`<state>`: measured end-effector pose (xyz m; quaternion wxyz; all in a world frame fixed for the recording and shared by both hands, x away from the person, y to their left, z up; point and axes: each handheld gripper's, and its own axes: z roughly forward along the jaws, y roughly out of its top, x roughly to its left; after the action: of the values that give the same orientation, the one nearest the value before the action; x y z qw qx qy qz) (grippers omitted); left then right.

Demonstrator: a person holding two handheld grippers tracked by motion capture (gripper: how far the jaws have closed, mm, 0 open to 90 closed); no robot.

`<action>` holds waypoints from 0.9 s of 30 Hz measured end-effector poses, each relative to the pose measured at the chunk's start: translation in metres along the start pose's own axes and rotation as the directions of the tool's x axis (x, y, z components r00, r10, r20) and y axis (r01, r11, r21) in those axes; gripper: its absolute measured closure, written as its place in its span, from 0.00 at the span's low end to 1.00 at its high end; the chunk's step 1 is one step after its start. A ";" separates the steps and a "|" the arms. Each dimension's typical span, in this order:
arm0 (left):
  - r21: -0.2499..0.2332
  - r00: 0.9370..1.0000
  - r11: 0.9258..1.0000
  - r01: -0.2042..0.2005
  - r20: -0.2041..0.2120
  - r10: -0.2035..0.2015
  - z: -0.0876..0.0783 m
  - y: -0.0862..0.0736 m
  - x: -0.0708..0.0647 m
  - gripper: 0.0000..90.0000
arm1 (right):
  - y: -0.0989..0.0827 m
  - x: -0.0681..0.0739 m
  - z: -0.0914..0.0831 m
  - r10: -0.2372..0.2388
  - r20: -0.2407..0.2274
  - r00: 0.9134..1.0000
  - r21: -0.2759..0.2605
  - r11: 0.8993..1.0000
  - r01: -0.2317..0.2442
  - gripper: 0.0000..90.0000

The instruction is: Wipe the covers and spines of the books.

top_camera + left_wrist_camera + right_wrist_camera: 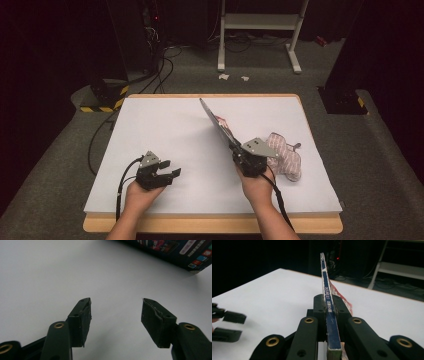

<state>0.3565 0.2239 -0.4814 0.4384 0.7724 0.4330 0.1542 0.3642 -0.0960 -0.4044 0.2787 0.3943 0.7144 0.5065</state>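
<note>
A thin, flat dark package (216, 120) with a blue printed edge stands on edge and tilted above the white table (165, 130). My right gripper (236, 150) is shut on its near end. In the right gripper view the package (325, 282) rises straight out between the closed jaws of the right gripper (328, 303), and a red and white flap (342, 298) shows behind it. My left gripper (172, 169) rests low at the front left, open with nothing between its fingers. The left gripper view shows the left gripper (116, 312) over bare table, with the package (172, 250) at the top right.
A pink and white patterned pouch (287, 156) lies on the table just right of my right hand. On the floor beyond the table are cables, a black base with yellow striped edges (102, 99) and a white metal stand (260, 22). The left gripper (229, 325) shows at the left edge of the right gripper view.
</note>
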 end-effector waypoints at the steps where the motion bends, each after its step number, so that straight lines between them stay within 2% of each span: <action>1: 0.001 1.000 1.000 0.000 0.000 0.000 0.000 0.000 0.000 0.46 | -0.002 0.003 0.002 -0.005 -0.009 1.000 0.008 1.000 0.005 0.94; 6: 0.002 1.000 1.000 0.002 -0.002 -0.002 0.000 0.000 0.001 0.46 | -0.009 0.016 0.010 -0.019 -0.031 0.999 0.026 0.999 0.019 0.94; 12: 0.009 1.000 1.000 -0.001 -0.002 0.001 0.001 -0.001 0.001 0.46 | -0.017 0.024 0.016 -0.016 -0.053 0.998 0.048 0.999 0.018 0.94; 24: 0.014 1.000 1.000 0.002 -0.002 -0.002 0.002 -0.001 0.003 0.46 | -0.047 0.048 0.035 -0.034 -0.097 0.995 0.126 0.991 0.046 0.93; 27: 0.017 1.000 1.000 0.003 -0.002 -0.003 0.002 -0.002 0.002 0.46 | -0.054 0.054 0.038 -0.052 -0.104 0.993 0.137 0.988 0.066 0.92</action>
<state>0.3583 0.2248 -0.4842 0.4314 0.7754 0.4359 0.1507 0.3500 -0.0406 -0.4674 0.2290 0.3655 0.7727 0.4657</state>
